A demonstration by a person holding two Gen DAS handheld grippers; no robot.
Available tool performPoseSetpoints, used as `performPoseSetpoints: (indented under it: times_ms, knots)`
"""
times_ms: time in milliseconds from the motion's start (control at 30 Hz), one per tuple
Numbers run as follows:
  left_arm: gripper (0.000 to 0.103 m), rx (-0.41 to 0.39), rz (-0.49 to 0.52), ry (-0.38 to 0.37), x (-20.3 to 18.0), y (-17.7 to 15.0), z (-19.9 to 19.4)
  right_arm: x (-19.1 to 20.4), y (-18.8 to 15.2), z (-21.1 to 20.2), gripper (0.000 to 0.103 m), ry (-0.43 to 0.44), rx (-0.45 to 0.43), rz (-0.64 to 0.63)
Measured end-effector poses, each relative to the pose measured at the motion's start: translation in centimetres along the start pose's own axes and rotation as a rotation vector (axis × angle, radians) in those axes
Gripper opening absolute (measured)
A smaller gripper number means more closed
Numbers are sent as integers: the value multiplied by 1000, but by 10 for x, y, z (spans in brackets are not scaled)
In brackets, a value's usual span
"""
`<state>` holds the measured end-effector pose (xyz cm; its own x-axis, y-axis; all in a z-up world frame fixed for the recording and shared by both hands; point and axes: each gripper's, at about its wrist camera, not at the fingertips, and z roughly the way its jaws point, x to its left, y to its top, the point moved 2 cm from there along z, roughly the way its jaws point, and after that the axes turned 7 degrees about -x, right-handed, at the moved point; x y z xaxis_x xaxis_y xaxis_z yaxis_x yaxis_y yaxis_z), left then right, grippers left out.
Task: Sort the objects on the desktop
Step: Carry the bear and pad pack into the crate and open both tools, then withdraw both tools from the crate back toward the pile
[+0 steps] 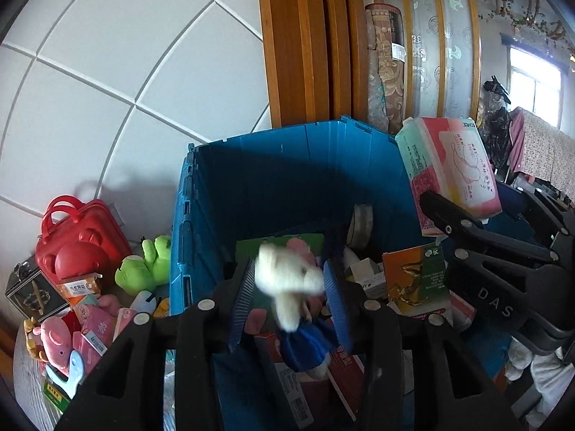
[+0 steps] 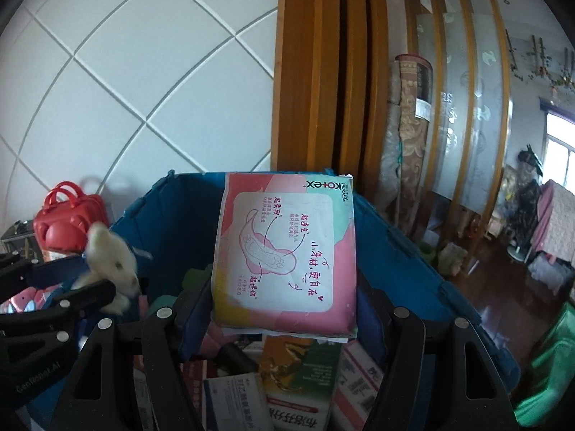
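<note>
Plush toy (image 1: 287,280), white and fuzzy with a blue skirt, hangs blurred between the blue pads of the left gripper (image 1: 287,298), right over the open blue crate (image 1: 287,165). Those jaws look slackened around it; I cannot tell whether the pads press on it or it is dropping free. It reads as light, soft and squashy, so a pinch across the body or head would hold it safely, and a fall into the crate should not harm it. Beside it, the right gripper (image 2: 284,309) clenches the lower end of a pink sanitary-pad pack (image 2: 287,255), held upright above the same crate; the pack looks light and pliable with a slick wrapper, best taken across its flat faces. Boxes (image 2: 302,370) already fill the crate's bottom. Off the crate's left wall, on the counter's corner, sit a red case (image 1: 75,240), green frog toys (image 1: 143,265) and pink oddments.
</note>
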<state>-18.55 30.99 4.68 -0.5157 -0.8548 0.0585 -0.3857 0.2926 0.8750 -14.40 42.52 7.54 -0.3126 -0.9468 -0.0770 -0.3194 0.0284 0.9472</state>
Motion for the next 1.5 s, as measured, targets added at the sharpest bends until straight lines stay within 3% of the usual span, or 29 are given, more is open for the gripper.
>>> performPoseSetpoints:
  times_ms: [67, 133, 367, 500, 967, 1233, 1333, 1433, 1500]
  knots:
    - [63, 5, -14, 2, 3, -1, 0, 3, -2, 3, 70, 4, 13, -22]
    - [69, -5, -19, 0, 5, 0, -2, 4, -7, 7, 70, 13, 25, -31]
    - [69, -11, -7, 0, 6, -1, -2, 3, -8, 8, 73, 12, 40, -19]
    - [69, -12, -13, -5, 8, -2, -1, 0, -7, 7, 94, 16, 40, 4]
    - [70, -42, -53, -20, 18, -6, -10, -7, -6, 2, 99, -25, -12, 53]
    - [70, -107, -127, 39, 54, -24, -53, -8, -5, 2, 103, -59, -18, 57]
    - [85, -154, -127, 118, 78, -34, -77, -1, -6, 4, 103, -115, 3, 37]
    - [88, -161, -143, 188, 103, -49, -92, 6, -9, -3, 103, -123, -9, 32]
    - [88, -143, -173, 224, 123, -62, -99, 12, -10, -12, 103, -85, -24, 55]
